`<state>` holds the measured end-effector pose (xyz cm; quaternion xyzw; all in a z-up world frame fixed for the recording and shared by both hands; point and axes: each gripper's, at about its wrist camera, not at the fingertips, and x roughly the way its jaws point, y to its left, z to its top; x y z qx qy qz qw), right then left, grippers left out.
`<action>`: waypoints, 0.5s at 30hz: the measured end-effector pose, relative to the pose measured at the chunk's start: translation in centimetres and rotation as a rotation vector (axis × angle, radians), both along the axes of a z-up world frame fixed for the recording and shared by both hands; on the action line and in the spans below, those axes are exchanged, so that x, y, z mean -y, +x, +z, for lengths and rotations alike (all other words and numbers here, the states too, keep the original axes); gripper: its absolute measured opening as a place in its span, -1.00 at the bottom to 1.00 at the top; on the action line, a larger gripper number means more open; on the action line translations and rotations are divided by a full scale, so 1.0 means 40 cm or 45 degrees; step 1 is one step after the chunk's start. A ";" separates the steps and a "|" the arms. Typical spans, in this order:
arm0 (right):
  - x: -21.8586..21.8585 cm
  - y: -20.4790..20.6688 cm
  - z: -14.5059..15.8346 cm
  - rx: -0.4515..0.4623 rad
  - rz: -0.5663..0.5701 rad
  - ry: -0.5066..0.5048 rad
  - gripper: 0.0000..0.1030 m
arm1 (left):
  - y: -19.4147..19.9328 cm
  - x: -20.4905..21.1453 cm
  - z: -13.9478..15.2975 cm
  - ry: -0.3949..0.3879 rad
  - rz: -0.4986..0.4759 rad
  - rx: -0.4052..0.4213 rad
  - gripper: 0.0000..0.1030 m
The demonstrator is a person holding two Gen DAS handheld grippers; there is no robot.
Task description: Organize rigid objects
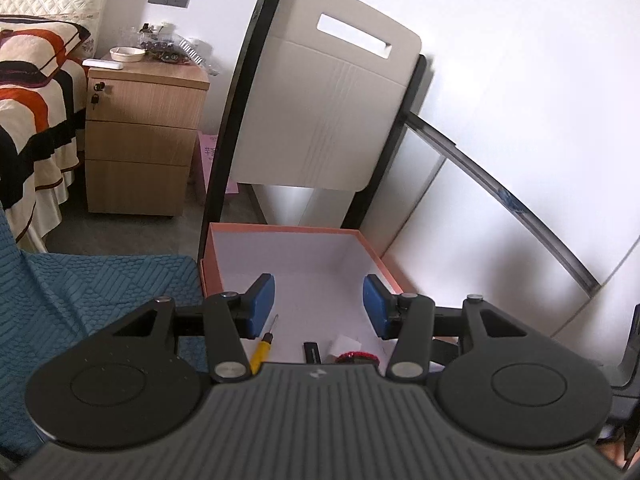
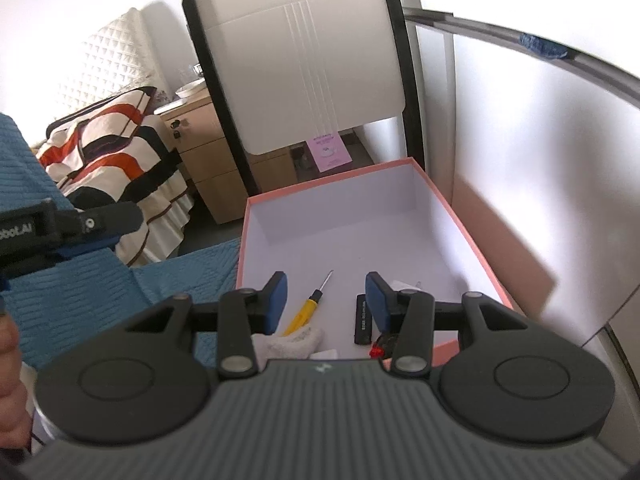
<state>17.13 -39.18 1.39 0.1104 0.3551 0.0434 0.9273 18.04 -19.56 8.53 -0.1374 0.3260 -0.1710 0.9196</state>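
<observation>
My left gripper (image 1: 319, 306) and right gripper (image 2: 327, 302) both hang released, grasping nothing, above the box (image 2: 460, 216), the screwdriver (image 2: 310, 308) lying between my right fingers.

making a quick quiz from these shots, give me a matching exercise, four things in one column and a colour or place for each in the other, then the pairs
Things:
1. screwdriver
2. box
3. bedside cabinet
4. cloth

Colour or place:
A. wood, beside the bed
B. yellow handle, lying inside the box
C. blue, textured, left of the box
D. pink outside, white inside

Pairs: 1-B, 2-D, 3-A, 4-C
</observation>
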 end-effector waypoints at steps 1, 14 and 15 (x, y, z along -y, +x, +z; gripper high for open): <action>-0.004 -0.011 0.003 0.004 0.000 -0.001 -0.09 | -0.011 -0.004 0.003 0.002 -0.004 0.002 0.07; -0.070 -0.106 0.021 0.011 0.005 -0.059 -0.09 | -0.123 -0.052 0.009 0.011 0.014 -0.024 0.13; -0.071 -0.112 0.021 0.007 0.004 -0.050 -0.09 | -0.131 -0.053 0.009 0.012 0.015 -0.022 0.16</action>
